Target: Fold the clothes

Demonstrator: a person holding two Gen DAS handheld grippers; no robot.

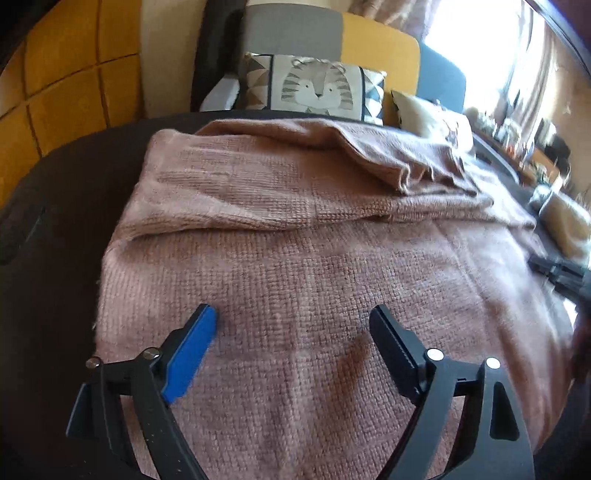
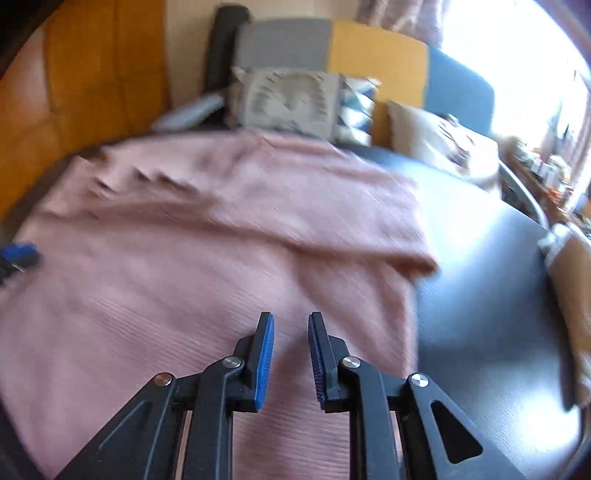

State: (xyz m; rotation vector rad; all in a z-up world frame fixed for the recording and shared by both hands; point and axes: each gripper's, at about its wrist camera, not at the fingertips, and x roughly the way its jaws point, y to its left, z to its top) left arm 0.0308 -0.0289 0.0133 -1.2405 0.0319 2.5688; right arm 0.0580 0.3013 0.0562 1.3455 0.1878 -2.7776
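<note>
While both jaws gape empty, pink sweater [image 1: 295,251] lies folded.

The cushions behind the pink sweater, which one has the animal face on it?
The tiger cushion, the one by the grey chair back, with triangle-patterned sides. The cream cushion beside it, further toward the window, shows no such face.

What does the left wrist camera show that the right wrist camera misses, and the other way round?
Only the left wrist view shows the left hand-held gripper with jaws wide open over the pink knitted sweater, and a sharp tiger-face cushion. Only the right wrist view shows the right hand-held gripper, jaws narrowly apart with nothing between them, and the bare dark table right of the sweater. Both show the sweater, the cushions and the bright window.
</note>
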